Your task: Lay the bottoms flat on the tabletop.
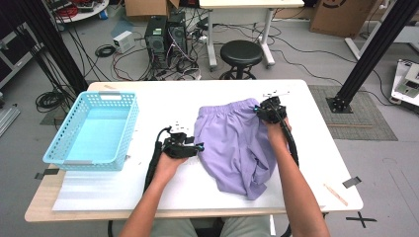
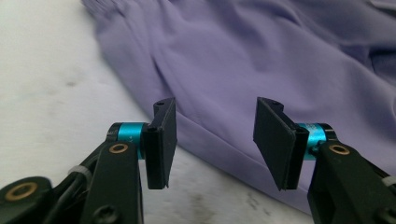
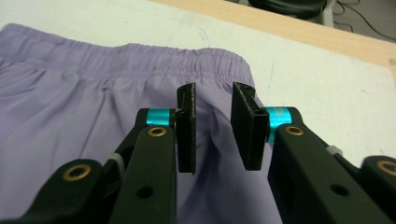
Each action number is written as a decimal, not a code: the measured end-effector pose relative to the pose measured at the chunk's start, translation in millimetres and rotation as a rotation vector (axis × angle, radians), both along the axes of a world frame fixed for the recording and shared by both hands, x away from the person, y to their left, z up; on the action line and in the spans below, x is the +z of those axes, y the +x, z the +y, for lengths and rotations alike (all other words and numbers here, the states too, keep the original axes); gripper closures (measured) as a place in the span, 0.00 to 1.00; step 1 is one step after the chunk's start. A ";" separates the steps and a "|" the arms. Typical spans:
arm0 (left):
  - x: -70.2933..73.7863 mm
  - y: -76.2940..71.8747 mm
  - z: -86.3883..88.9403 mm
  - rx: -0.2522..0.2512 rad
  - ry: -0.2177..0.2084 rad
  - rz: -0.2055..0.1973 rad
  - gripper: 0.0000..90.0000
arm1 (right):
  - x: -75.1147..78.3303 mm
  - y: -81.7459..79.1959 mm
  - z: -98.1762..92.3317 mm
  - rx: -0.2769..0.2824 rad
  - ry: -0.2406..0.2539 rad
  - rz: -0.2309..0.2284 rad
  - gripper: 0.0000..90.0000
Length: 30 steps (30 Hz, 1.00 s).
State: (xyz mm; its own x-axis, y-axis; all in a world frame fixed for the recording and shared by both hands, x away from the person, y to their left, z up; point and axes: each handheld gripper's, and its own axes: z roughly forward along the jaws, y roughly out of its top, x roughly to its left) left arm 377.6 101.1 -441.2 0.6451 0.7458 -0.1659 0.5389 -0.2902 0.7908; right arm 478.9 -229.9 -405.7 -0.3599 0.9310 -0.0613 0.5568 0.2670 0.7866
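L gripper (image 2: pixel 215 140) released, jaws apart at hem of purple shorts (image 1: pixel 232 143). R gripper (image 3: pixel 214 133) released, jaws over waistband, cloth not pinched.

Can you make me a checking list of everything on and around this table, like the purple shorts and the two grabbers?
Surface: white table, wooden front edge.
Job's things: purple shorts lie rumpled, waistband away from the person.
Clutter: empty blue basket at left; wooden stick and tape near the right corner.
Grippers: left gripper open at the shorts' hem; right gripper open over the waistband corner; neither pinches cloth.
Cables: black cable trails from the left gripper.
Surroundings: stool, computer towers, floor wires.
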 end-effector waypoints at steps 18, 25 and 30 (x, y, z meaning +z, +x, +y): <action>-5.2 -2.5 -12.3 0.097 0.084 -0.057 0.97 | 3.4 -36.6 -21.2 0.103 0.058 -0.020 0.63; 9.7 3.8 22.9 0.189 0.028 -0.087 0.97 | 0.5 -49.8 -24.1 0.175 0.088 -0.013 0.48; 19.7 12.0 48.9 0.256 0.010 -0.097 0.97 | -1.1 -71.9 -33.2 0.185 0.089 -0.058 0.52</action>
